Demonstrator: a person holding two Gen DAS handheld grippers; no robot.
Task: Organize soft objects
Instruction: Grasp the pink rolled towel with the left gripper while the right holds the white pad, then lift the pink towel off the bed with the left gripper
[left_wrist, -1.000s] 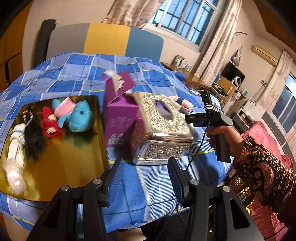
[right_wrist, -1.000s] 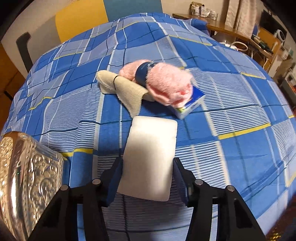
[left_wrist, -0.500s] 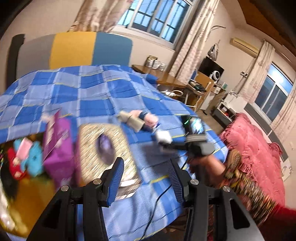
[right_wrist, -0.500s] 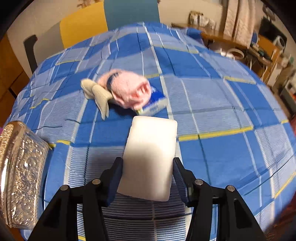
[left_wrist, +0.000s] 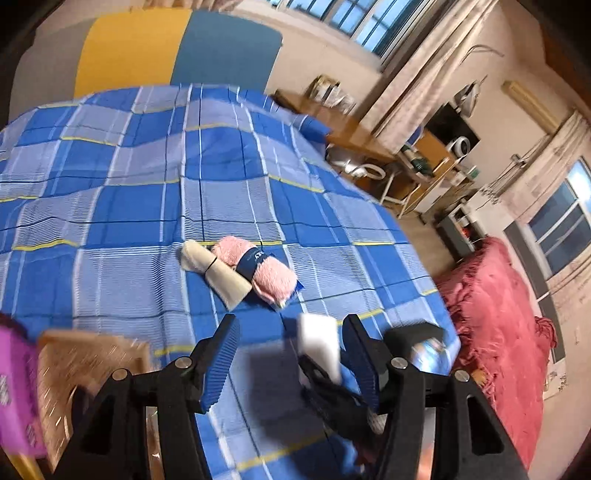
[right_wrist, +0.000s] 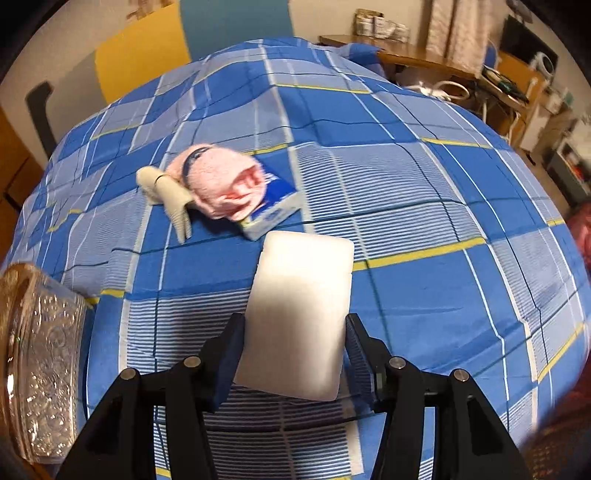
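While right tongs clamp the white sponge for transfer, left tongs, empty, have just been opening toward the pink yarn mid-bed.

No legible text anywhere

Both wrist views down onto bedspread

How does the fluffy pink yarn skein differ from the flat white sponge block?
The fluffy pink yarn skein lies on the blue checked bedspread; the flat white sponge block is clamped in the right gripper. The skein is rounded, fuzzy and wears a dark blue band; the block is smooth, rectangular and plain. Both look soft.
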